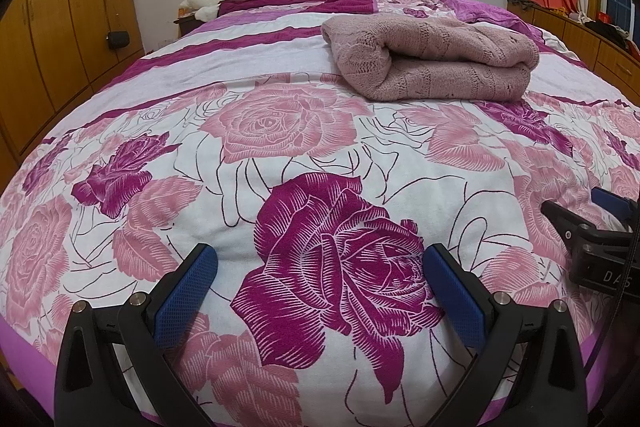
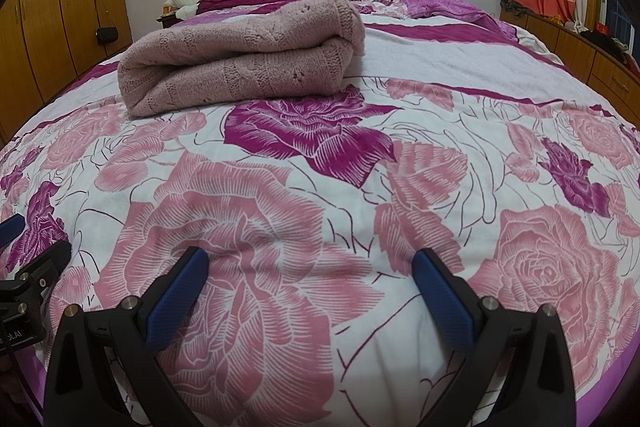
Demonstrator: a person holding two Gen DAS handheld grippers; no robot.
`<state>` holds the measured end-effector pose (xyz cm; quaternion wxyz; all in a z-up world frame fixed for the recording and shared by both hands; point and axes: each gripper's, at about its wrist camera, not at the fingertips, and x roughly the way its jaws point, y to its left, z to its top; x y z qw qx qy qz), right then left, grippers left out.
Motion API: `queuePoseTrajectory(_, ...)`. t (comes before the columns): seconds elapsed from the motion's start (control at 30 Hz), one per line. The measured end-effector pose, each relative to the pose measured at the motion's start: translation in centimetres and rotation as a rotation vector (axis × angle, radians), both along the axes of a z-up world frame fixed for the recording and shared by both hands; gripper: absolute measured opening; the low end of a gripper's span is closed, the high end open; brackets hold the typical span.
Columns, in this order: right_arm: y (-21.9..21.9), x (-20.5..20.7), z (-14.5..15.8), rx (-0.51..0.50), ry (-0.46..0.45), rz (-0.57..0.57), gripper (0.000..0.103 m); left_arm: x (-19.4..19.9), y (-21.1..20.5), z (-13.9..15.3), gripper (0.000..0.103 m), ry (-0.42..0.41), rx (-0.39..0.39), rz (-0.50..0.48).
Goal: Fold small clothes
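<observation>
Pink knit sweater (image 1: pixel 432 57) folded on bedspread (image 1: pixel 320 155)

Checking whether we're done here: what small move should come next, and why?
Probably just keep both grippers back: the sweater already lies folded on the bed, and the left gripper and right gripper are open, holding nothing.

bare bedspread (image 1: pixel 304 99) ahead, folded sweater (image 1: pixel 432 59) beyond
</observation>
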<state>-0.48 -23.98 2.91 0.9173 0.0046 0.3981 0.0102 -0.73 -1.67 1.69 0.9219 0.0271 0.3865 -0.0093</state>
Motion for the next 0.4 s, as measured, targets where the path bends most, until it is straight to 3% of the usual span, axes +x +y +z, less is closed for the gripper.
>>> queuePoseTrajectory(0.4,-0.03,0.04,-0.01,0.001,-0.001,0.000,0.102,-0.05,-0.05,-0.03,0.086,-0.001,0.000,0.001)
